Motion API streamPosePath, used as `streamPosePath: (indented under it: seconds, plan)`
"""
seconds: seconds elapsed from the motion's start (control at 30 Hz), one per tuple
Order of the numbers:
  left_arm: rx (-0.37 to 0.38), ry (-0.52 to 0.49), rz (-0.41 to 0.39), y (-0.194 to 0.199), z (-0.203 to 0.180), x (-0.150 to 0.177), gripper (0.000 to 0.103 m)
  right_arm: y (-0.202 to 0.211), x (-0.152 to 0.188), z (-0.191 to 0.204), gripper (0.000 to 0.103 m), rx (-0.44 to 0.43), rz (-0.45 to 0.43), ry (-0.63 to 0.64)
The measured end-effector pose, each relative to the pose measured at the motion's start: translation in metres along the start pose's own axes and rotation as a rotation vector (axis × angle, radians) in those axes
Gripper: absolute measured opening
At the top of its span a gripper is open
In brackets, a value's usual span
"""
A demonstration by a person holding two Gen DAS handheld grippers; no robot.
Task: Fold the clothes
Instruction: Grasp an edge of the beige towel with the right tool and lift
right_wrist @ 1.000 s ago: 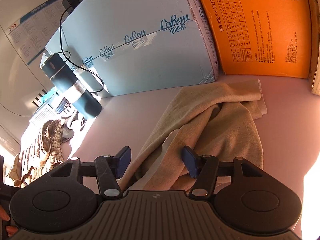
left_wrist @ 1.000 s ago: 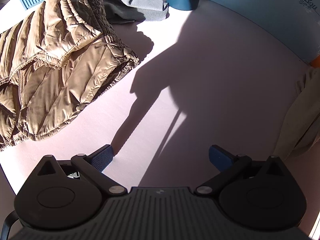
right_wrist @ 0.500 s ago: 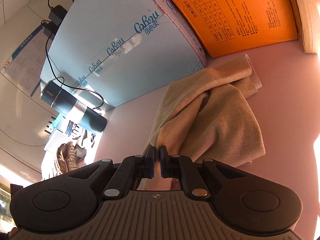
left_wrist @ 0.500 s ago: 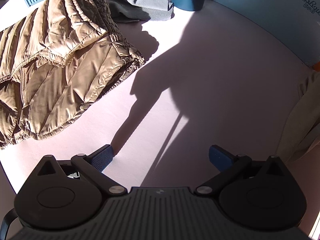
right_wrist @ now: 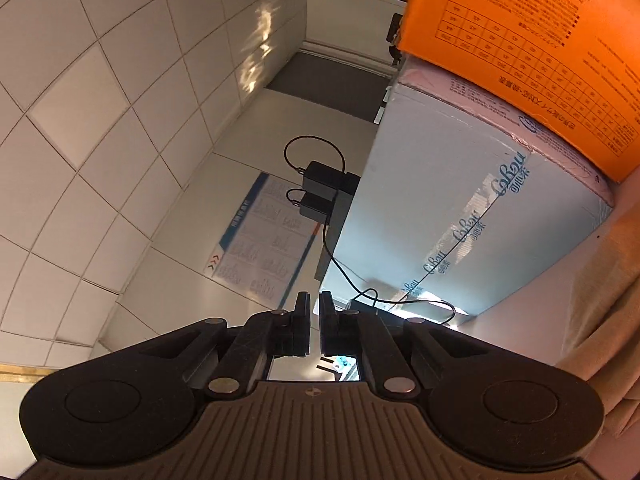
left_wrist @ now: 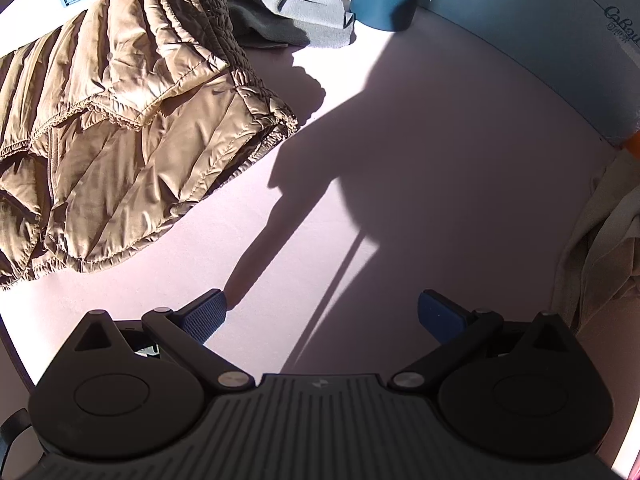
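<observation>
L claw [left_wrist: 322, 312] apart over table [left_wrist: 440, 160], R claw [right_wrist: 314, 320] together, nothing visibly held, beige cloth [right_wrist: 600, 312] beside.

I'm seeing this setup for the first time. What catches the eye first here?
The shiny brown quilted puffer jacket lies crumpled in sunlight at the left of the pale pink table, crossed by a long dark shadow. In the right wrist view, a bright orange printed cardboard box sits atop a pale blue cardboard box. A beige cloth lies at the table's right edge.
</observation>
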State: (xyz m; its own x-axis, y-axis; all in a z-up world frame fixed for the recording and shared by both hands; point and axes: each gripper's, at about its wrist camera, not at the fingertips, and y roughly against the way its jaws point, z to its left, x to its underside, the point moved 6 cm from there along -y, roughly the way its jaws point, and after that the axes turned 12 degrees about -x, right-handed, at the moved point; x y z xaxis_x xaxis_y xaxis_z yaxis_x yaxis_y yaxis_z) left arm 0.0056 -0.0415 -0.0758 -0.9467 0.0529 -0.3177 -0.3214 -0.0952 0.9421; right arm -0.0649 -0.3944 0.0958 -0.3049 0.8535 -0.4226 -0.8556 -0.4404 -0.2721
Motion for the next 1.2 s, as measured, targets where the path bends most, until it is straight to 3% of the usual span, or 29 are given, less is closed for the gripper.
streamPosePath:
  seconds: [0.03,0.13,0.17,0.3,0.47,0.67,0.77,0.8,1.1,1.2]
  plan:
    - [0.002,0.000,-0.002,0.001,0.000,0.000,0.103,0.000,0.000,0.003,0.007,0.086,0.038,0.066]
    - [0.006,-0.006,0.000,0.002,0.000,0.001,0.103,0.000,0.021,-0.020,0.042,0.384,0.183,0.200]
    - [0.007,-0.007,0.004,0.001,0.000,0.002,0.103,0.002,0.031,-0.034,0.041,0.476,0.232,0.214]
    - [0.002,0.002,0.017,-0.001,0.001,0.003,0.103,0.008,0.053,-0.075,0.041,0.505,0.191,0.008]
    - [0.004,0.009,0.017,-0.002,0.004,-0.002,0.103,0.005,0.065,-0.106,0.042,0.577,0.137,-0.097]
    - [-0.003,0.052,0.027,-0.006,0.016,-0.009,0.103,0.013,0.067,-0.113,0.042,0.660,0.053,-0.135]
    - [-0.010,0.061,0.030,-0.009,0.017,-0.010,0.103,0.016,0.068,-0.105,0.059,0.667,0.037,-0.129]
    - [-0.017,0.056,0.029,-0.009,0.015,-0.010,0.103,0.016,0.068,-0.105,0.059,0.679,0.041,-0.134]
    - [0.010,0.018,-0.010,-0.002,0.008,-0.018,0.103,0.014,0.058,-0.131,0.059,0.714,-0.011,-0.191]
    - [0.022,0.038,-0.008,-0.002,0.009,-0.020,0.103,0.017,0.059,-0.135,0.049,0.712,-0.018,-0.167]
